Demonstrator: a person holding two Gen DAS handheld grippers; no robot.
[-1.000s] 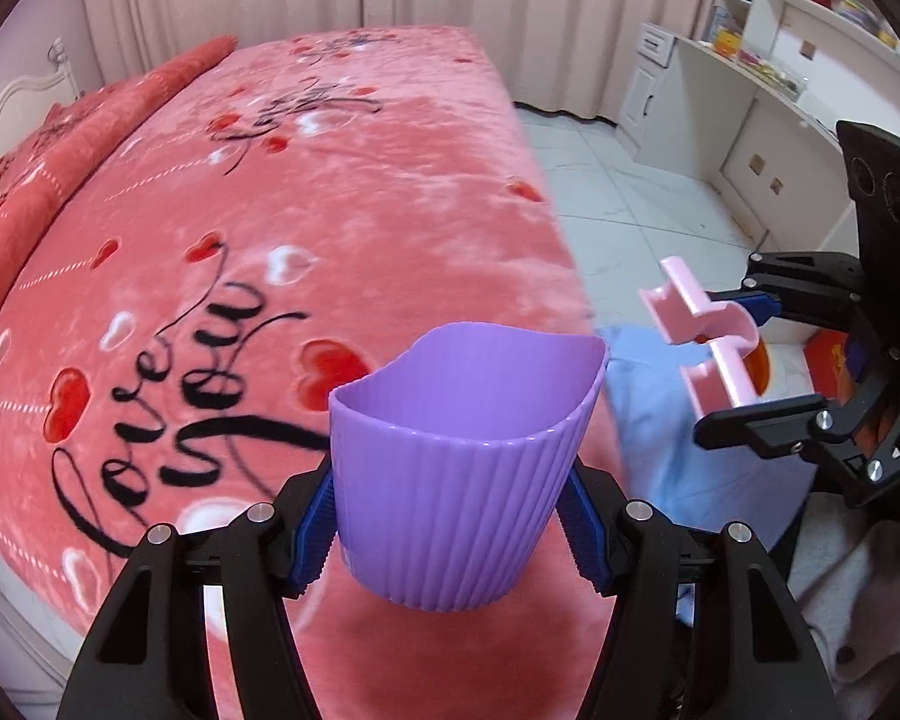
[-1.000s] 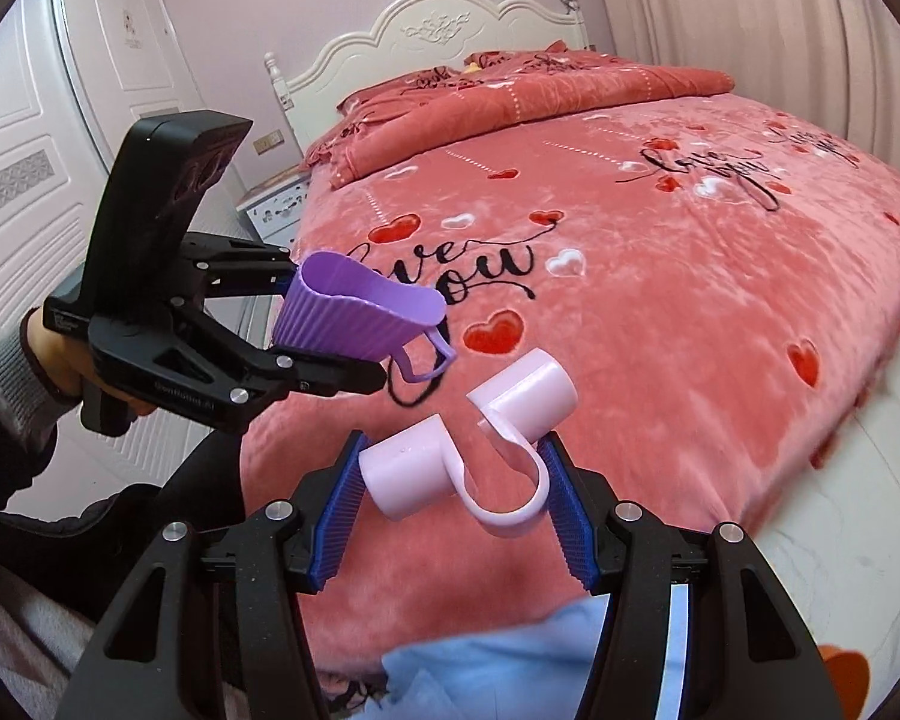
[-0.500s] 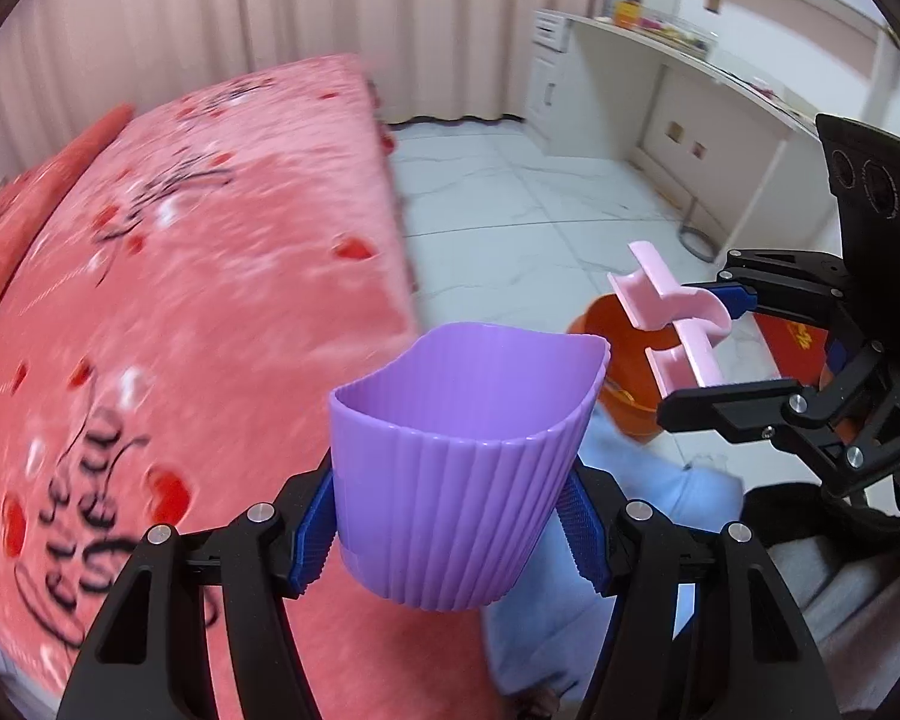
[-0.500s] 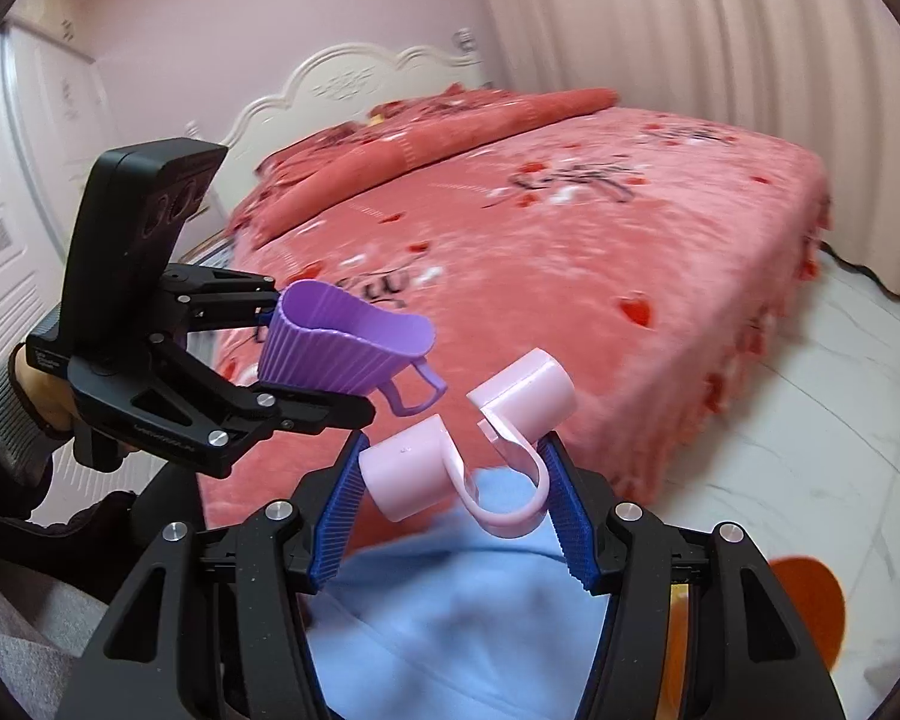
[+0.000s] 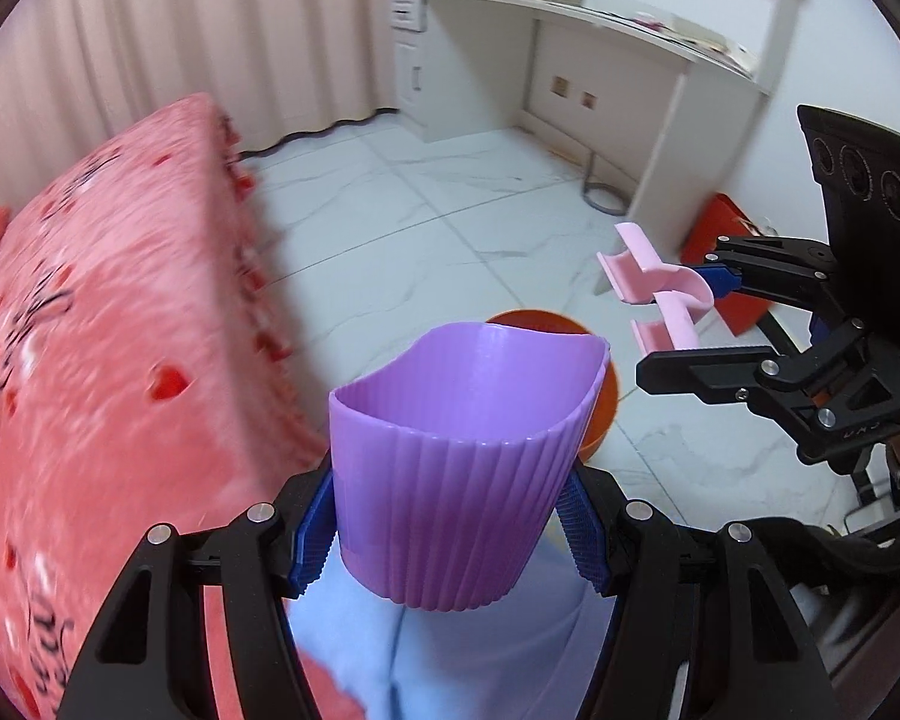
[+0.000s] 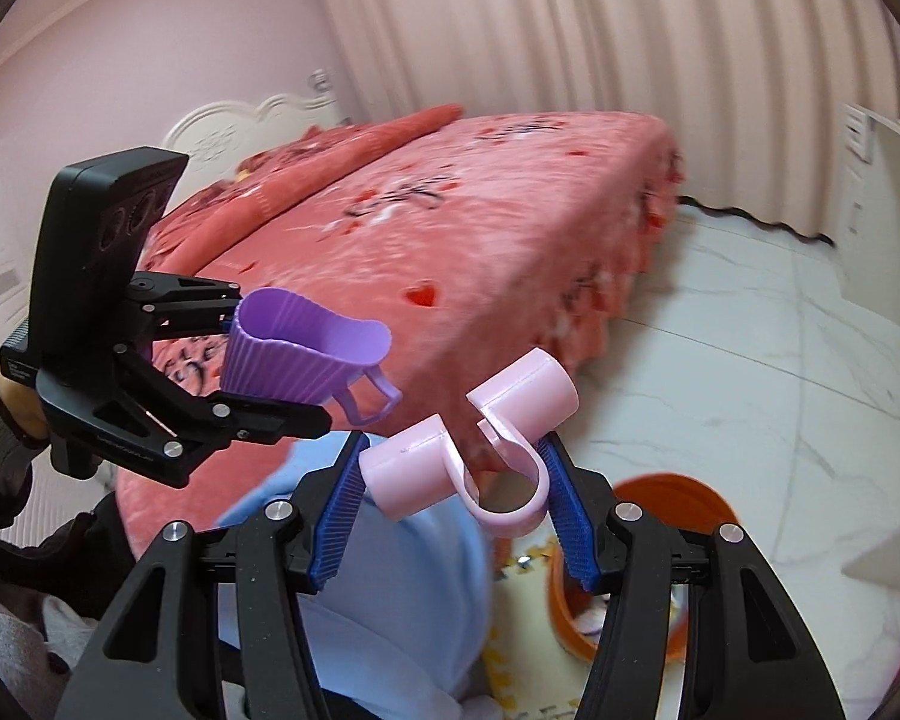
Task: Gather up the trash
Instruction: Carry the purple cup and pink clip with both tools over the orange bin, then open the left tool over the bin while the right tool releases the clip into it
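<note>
The left gripper (image 5: 450, 531) pinches a ribbed purple cup (image 5: 462, 468) between its blue pads, held in the air above the orange bin (image 5: 600, 402) on the floor beside the bed (image 5: 108, 360). The right gripper (image 6: 453, 504) pinches a pink plastic clip (image 6: 480, 450), also above the bin.

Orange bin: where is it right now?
On the white tile floor near the bed's foot corner: in the left wrist view the orange bin sits behind the held purple cup; in the right wrist view, lower right.
</note>
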